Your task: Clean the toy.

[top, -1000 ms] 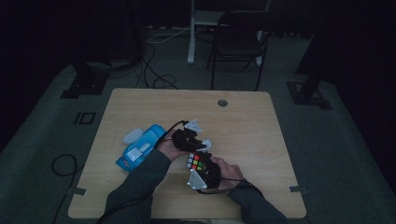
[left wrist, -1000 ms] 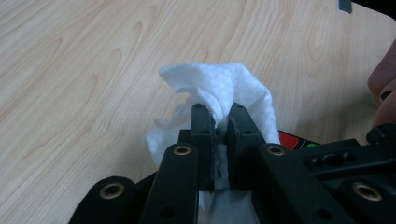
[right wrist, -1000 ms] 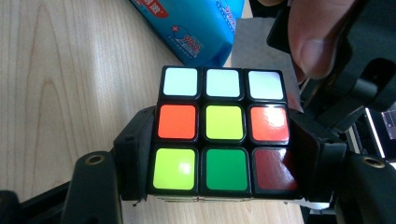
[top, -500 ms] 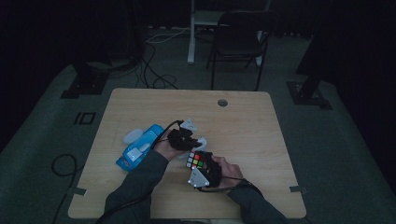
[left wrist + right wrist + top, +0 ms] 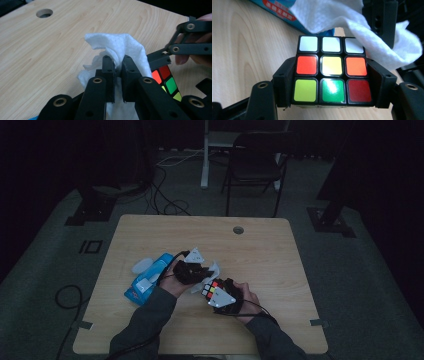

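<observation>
On pale woodgrain table (image 5: 280, 270), left gripper (image 5: 117, 68) jaws pinch crumpled white tissue (image 5: 120, 47); right gripper (image 5: 329, 82) jaws clamp glossy cube (image 5: 331, 68).

A light wooden worktop (image 5: 260, 255) stands on grey floor (image 5: 370, 285) in a dim room; a dark chair (image 5: 255, 165) and cables (image 5: 165, 195) lie beyond.

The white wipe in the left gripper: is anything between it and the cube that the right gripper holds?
Nothing visible. The white wipe, pinched in the left gripper, hangs right beside the cube clamped in the right gripper.
</observation>
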{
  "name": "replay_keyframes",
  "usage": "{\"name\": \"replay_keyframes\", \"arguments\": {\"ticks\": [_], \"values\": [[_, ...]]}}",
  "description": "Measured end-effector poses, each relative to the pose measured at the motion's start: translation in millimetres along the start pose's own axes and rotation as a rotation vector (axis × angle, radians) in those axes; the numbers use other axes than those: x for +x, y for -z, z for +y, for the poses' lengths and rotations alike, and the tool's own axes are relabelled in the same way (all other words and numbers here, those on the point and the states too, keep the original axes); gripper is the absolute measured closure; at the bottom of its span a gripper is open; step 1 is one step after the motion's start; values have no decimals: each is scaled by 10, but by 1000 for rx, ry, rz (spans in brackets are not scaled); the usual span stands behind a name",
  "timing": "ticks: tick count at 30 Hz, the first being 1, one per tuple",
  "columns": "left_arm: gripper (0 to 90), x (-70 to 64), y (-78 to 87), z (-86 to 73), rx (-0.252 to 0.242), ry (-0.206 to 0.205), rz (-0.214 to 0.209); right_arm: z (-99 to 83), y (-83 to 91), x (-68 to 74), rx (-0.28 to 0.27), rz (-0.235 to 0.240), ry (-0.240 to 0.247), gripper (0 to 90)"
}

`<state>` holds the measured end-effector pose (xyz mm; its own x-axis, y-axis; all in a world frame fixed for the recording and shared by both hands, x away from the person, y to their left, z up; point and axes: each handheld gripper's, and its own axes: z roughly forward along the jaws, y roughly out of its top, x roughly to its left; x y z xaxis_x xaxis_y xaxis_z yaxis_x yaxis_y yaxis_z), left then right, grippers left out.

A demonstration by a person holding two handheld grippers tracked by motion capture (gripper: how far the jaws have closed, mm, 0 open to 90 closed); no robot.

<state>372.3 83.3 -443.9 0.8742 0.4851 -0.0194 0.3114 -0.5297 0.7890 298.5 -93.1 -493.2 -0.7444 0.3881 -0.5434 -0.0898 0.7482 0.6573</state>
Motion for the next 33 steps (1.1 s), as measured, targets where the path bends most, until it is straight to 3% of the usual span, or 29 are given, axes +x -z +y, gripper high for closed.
{"name": "replay_keyframes", "arguments": {"ticks": [6,7,10,17,22,27,33], "values": [[839,-58,64,-53,-46,8,22,-19,-5,-65,-21,53,-83,339],[839,-72,73,-61,-52,10,24,-30,-8,-87,-22,73,-118,339],[839,-123,92,-90,-65,1,30,-47,-16,-116,-20,81,-146,339],[839,-159,73,-149,-78,8,41,-76,-20,-162,-22,113,-201,339],[839,-224,58,-171,-74,-12,57,-90,-31,-195,-17,133,-229,339],[840,-271,48,-209,-82,-8,44,-100,-39,-216,-6,138,-251,339],[842,-376,5,-224,-65,-41,18,-121,-51,-268,8,148,-280,339]]}}
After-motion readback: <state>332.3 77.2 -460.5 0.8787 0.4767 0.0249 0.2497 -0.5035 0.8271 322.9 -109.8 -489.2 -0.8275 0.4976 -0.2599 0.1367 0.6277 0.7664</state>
